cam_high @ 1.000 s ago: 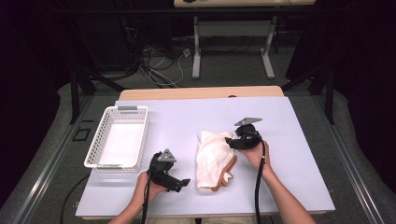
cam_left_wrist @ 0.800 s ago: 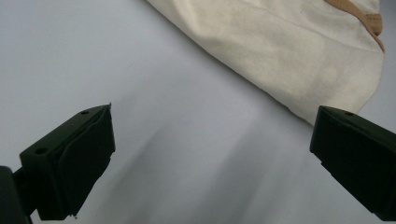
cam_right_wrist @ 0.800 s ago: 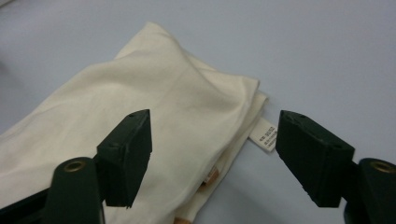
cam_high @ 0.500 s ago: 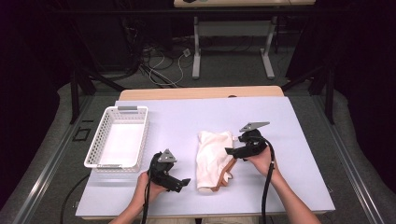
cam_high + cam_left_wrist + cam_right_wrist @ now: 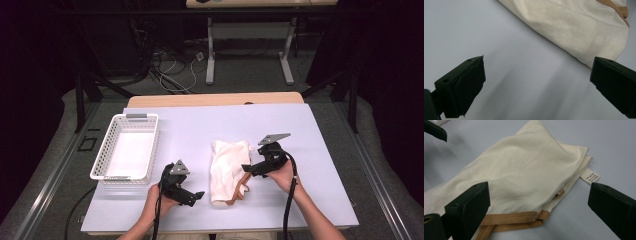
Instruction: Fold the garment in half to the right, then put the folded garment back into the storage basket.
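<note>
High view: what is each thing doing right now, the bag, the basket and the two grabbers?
Cloth bag: folded, flat on the table, tan strap at its near end.
White basket: upright, empty.
Left gripper: open, holding nothing.
Right gripper: jaws just opened wide, at the bag's edge, gripping nothing.

A cream cloth bag [image 5: 226, 168] with tan straps [image 5: 511, 218] is laid folded and flat mid-table, label exposed.

Cream cloth bag [image 5: 227, 167] with tan straps [image 5: 510, 220] and a white label [image 5: 590, 176]; white mesh basket [image 5: 107, 150]; pale lavender bench [image 5: 320, 135]; black hand-held grippers
</note>
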`<state>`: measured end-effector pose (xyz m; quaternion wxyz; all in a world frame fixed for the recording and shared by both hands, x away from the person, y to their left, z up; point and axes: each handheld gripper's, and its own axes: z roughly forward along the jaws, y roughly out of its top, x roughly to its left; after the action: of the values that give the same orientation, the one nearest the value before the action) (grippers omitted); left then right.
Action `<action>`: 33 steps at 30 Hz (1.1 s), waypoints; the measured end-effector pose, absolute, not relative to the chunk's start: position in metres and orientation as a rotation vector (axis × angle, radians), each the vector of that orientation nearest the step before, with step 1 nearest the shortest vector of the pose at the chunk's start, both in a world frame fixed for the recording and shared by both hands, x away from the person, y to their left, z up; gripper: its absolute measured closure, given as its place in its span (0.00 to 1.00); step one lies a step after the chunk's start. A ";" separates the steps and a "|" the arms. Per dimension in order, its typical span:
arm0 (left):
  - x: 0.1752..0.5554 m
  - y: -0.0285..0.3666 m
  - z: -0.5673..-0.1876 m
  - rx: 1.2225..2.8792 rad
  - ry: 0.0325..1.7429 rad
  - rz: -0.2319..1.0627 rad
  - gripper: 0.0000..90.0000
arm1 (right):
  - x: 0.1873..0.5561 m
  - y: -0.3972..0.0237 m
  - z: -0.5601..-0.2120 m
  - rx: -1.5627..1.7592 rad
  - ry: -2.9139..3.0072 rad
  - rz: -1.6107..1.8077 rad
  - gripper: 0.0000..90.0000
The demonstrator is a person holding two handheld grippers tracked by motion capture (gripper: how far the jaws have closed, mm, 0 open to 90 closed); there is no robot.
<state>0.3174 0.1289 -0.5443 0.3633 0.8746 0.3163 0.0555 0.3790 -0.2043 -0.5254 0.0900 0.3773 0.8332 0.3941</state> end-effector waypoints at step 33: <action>0.299 0.105 -0.556 2.256 0.759 0.145 0.00 | 0.407 -0.210 -0.536 1.214 2.410 1.166 0.21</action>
<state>0.2995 0.1053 -0.5557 0.3696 0.8791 0.2956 0.0564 0.4073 -0.2097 -0.5362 0.1009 0.4109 0.8157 0.3945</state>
